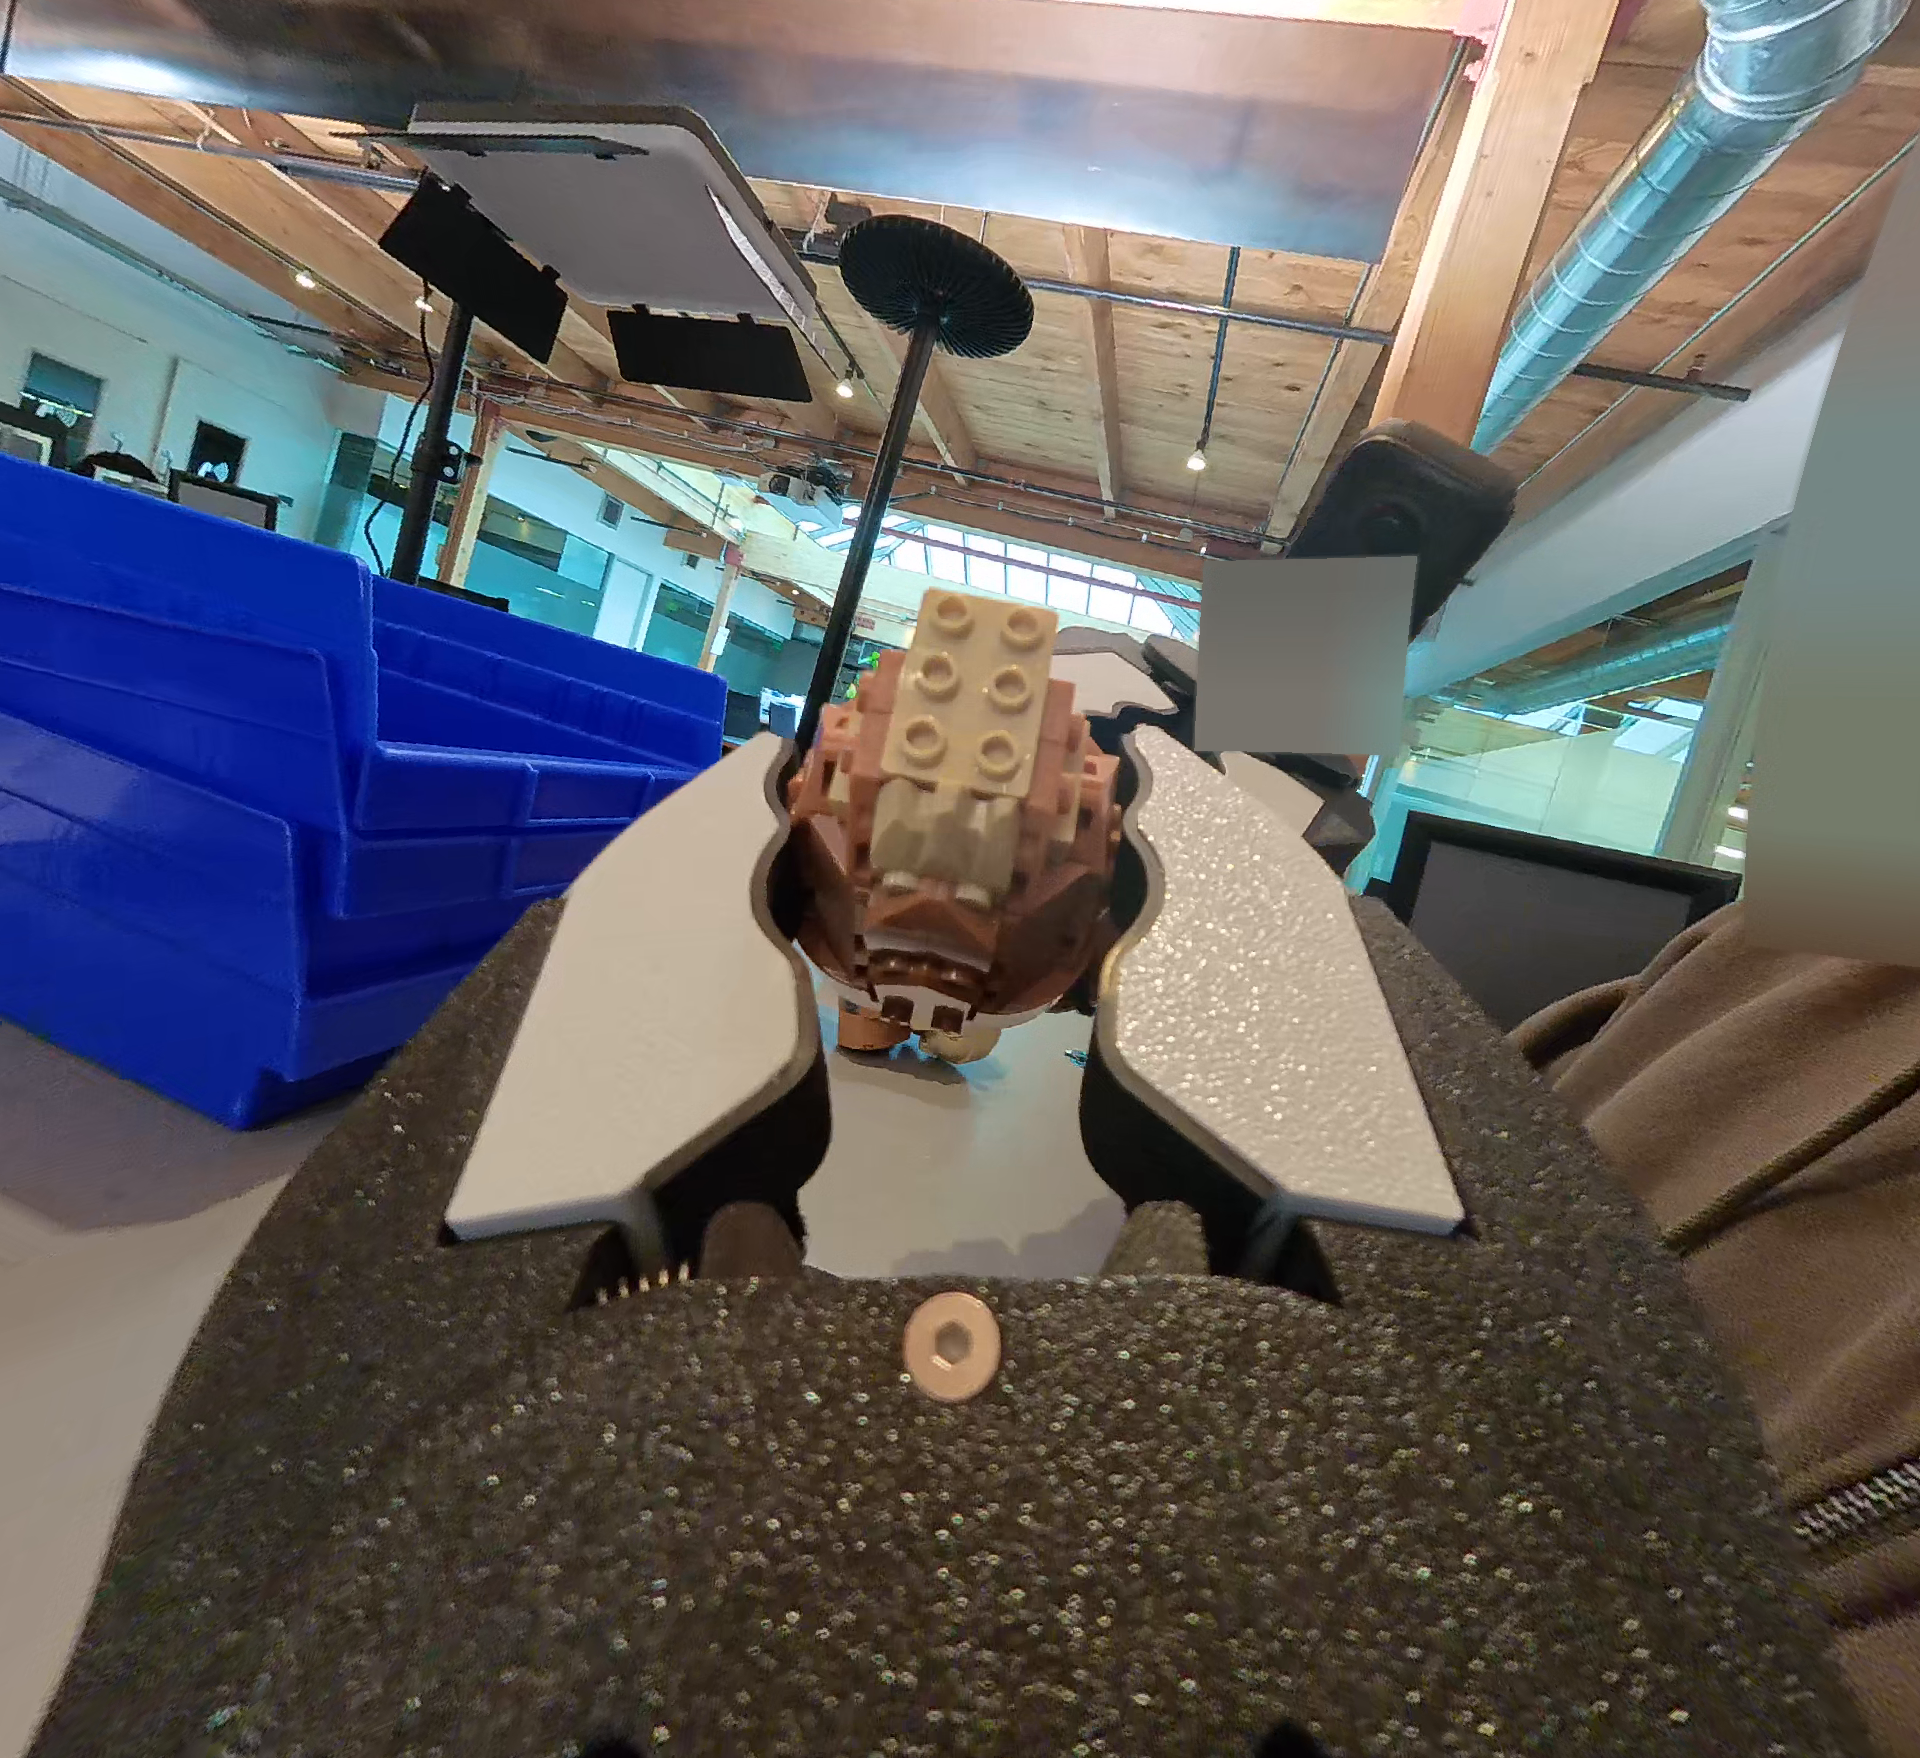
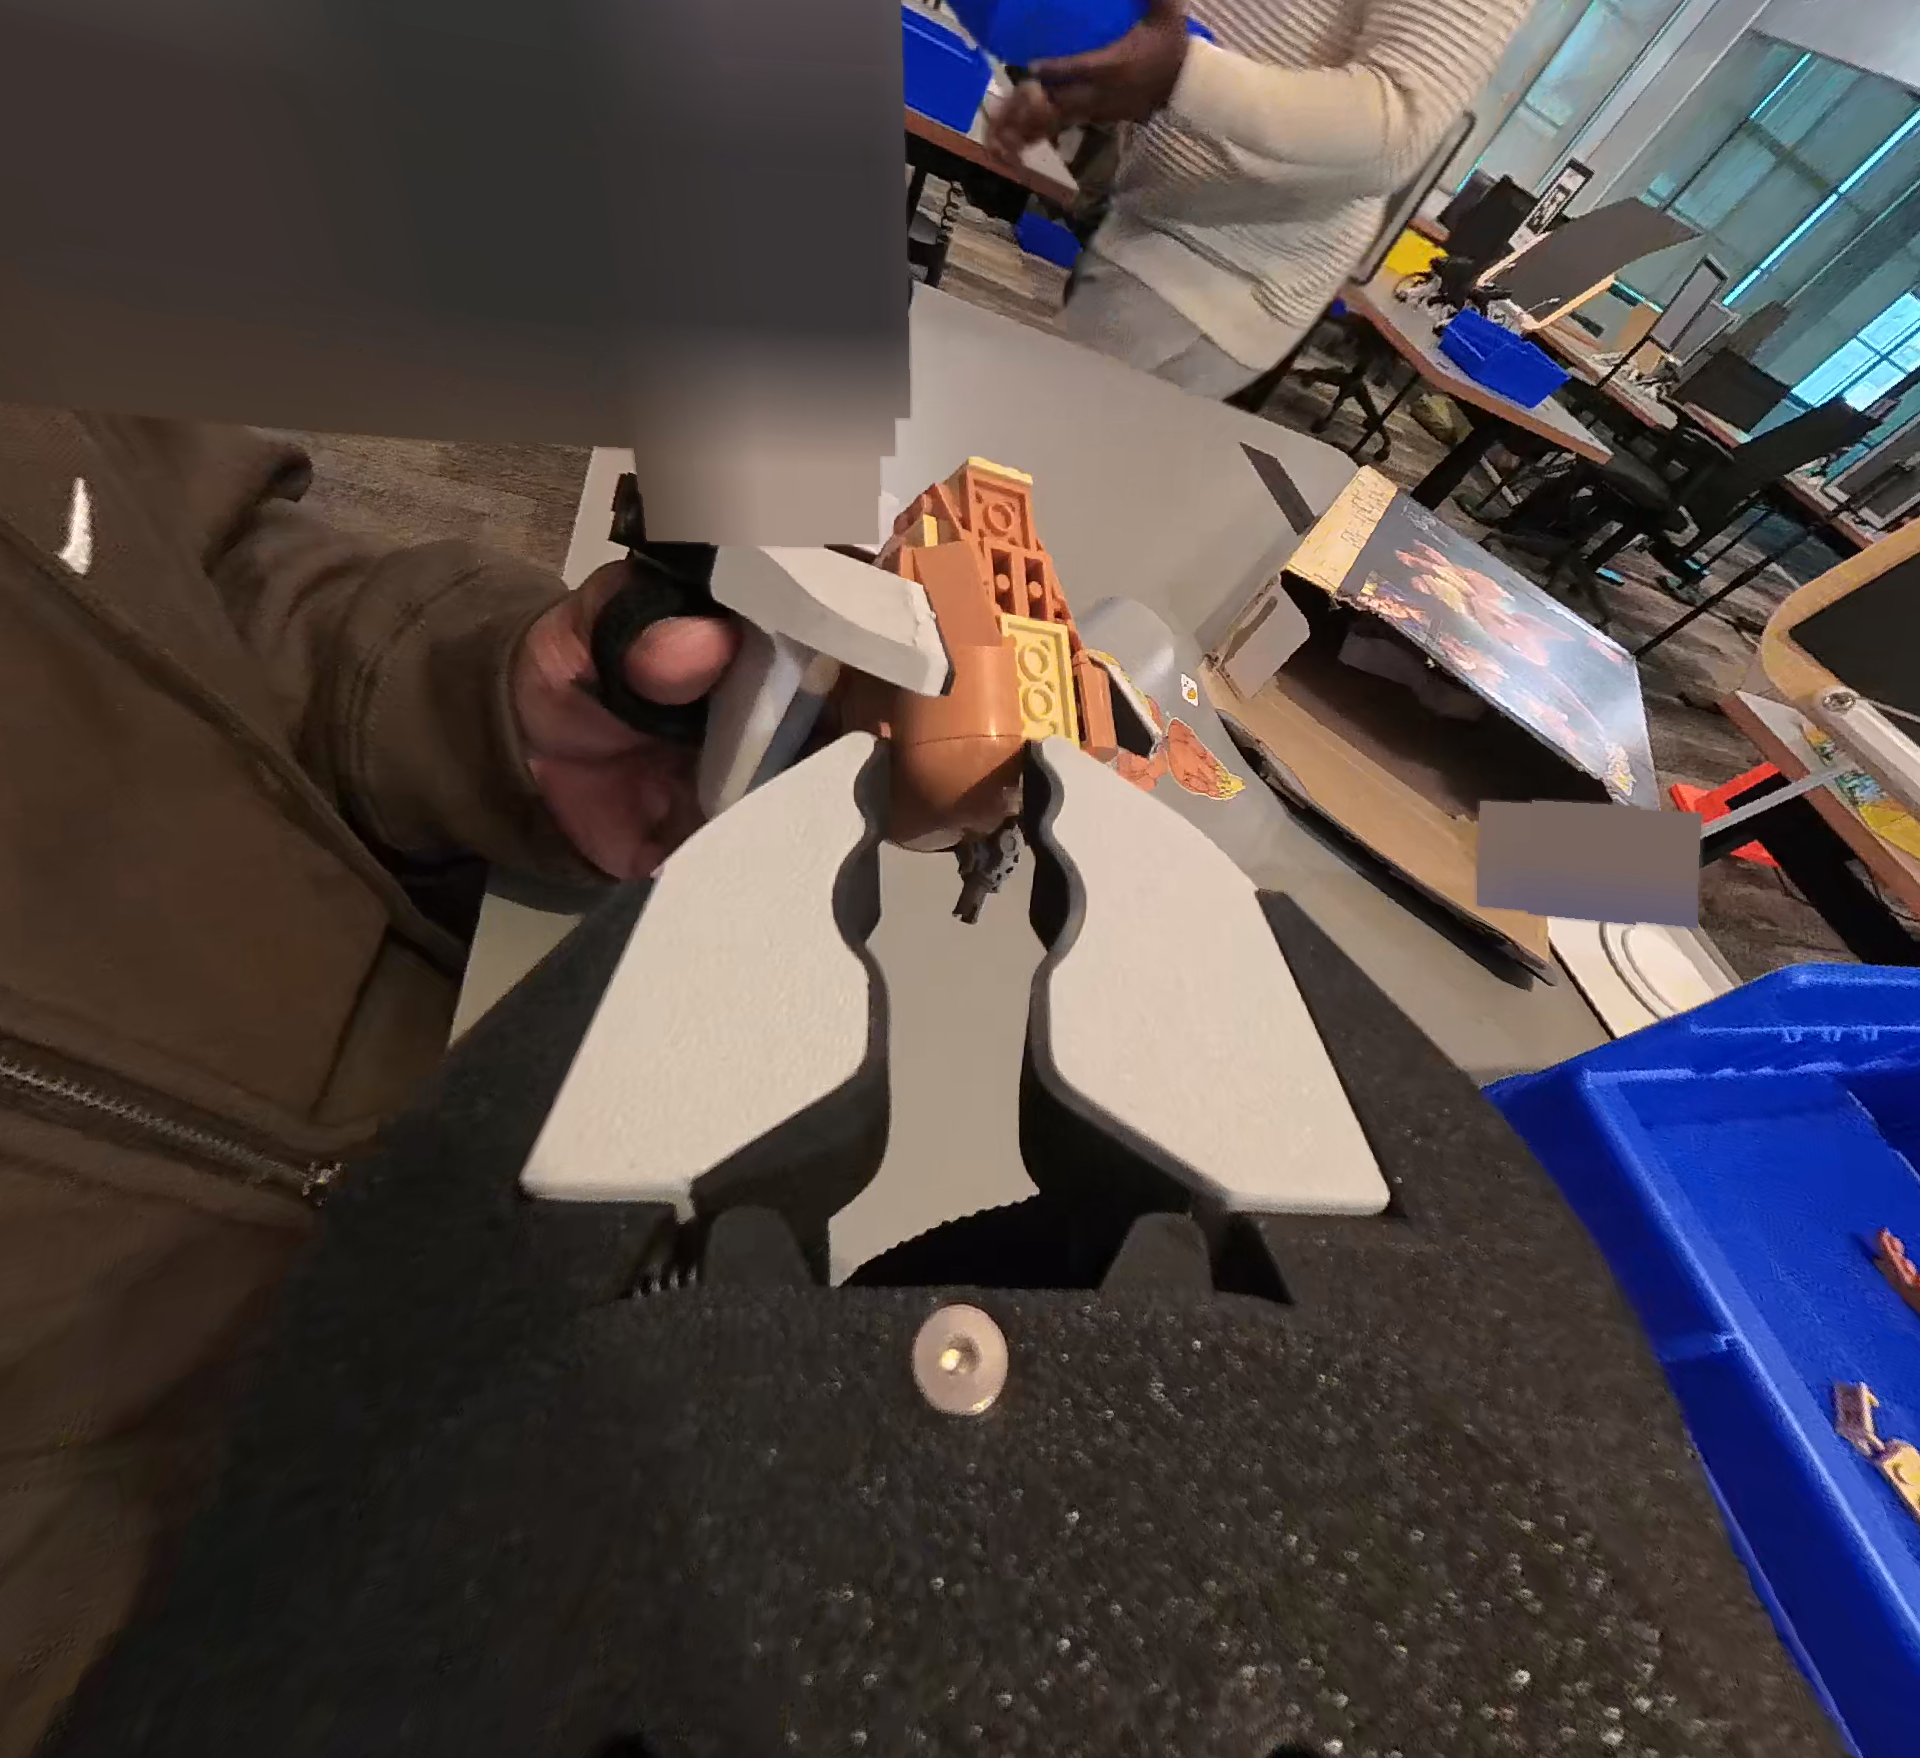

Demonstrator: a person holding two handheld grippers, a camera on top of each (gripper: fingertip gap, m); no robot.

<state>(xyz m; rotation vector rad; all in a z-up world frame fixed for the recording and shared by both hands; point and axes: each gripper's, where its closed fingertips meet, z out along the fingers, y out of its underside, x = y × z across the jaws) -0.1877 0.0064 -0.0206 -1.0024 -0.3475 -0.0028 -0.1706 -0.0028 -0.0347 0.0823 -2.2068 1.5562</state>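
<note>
A brown and tan brick-built model (image 1: 951,835) is held between both grippers above a grey table (image 2: 1091,420). My left gripper (image 1: 951,752) is shut on the model's body, with a tan studded plate (image 1: 971,700) on top. In the right wrist view my right gripper (image 2: 956,758) is shut on the model's rounded brown end (image 2: 951,752), and a small dark part hangs under it. The left gripper's grey fingers (image 2: 831,612) reach in from the left onto the same model, held by a hand (image 2: 613,732) in a brown sleeve.
A blue bin (image 1: 208,825) stands to the left. Another blue bin (image 2: 1714,1241) with a few small pieces is at the right. An open cardboard box with a picture lid (image 2: 1455,648) lies on the table. A person in a cream sweater (image 2: 1299,98) stands behind. Left and right tips are no more than a few centimetres apart.
</note>
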